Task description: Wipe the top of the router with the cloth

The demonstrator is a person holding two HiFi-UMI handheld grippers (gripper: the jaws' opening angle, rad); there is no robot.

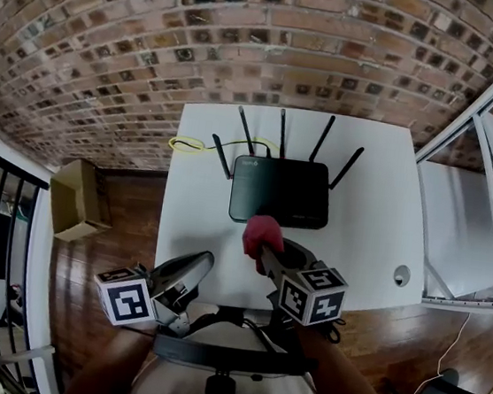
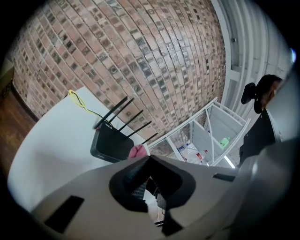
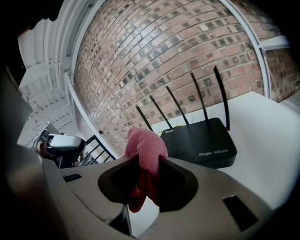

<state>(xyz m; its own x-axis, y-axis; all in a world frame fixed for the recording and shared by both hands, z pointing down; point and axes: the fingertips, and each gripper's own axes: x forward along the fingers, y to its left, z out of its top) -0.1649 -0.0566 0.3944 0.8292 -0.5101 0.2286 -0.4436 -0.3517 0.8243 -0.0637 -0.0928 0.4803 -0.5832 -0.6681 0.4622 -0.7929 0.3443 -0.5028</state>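
Observation:
A black router [image 1: 281,191] with several upright antennas sits at the back middle of the white table [image 1: 198,230]; it also shows in the left gripper view, router [image 2: 110,143], and the right gripper view, router [image 3: 201,140]. My right gripper [image 1: 262,249] is shut on a bunched pink cloth [image 1: 262,233], held just in front of the router's near edge. In the right gripper view the cloth [image 3: 145,150] sticks up between the jaws. My left gripper [image 1: 191,270] hangs at the table's front edge with its jaws shut and nothing in them.
A yellow cable [image 1: 190,145] loops behind the router at the left. A small round fitting [image 1: 402,275] is set in the table's right side. A cardboard box [image 1: 77,199] stands on the wood floor to the left; a white frame [image 1: 470,228] lies to the right.

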